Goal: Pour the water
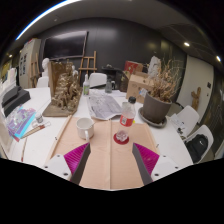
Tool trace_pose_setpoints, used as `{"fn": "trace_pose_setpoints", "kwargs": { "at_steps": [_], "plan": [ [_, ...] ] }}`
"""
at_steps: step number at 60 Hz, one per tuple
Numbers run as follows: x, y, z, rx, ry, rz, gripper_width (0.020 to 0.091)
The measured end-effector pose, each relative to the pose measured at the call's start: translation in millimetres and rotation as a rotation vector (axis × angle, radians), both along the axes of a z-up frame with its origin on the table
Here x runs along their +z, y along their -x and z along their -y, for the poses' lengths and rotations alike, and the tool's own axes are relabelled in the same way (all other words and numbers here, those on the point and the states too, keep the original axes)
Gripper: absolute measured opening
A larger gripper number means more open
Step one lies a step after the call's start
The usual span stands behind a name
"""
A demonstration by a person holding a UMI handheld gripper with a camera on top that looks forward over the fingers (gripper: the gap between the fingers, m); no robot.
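Beyond the wide, empty jaws, a bottle [127, 112] stands upright beside a cup [85, 127].

view: rides hand-held gripper [111, 158] | faces: forward, slightly down over table [108, 170] | range: near

The place reads as an art studio or creative workroom; an easel [88, 62] stands against the dark back wall beyond the long table [108, 150]; nearer the table sit a dried-plant pot [157, 104] and chairs [187, 119].
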State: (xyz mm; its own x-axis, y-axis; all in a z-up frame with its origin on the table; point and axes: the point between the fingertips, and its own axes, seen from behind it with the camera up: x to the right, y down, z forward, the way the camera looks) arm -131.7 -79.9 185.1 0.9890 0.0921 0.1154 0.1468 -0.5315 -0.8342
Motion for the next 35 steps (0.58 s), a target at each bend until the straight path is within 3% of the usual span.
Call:
{"fn": "trace_pose_setpoints", "kwargs": {
  "at_steps": [16,35],
  "plan": [
    [29,28,71,-0.038,-0.005,0.007,0.0855],
    [23,35,87,-0.041,0.023,0.010,0.0854]
  ]
}}
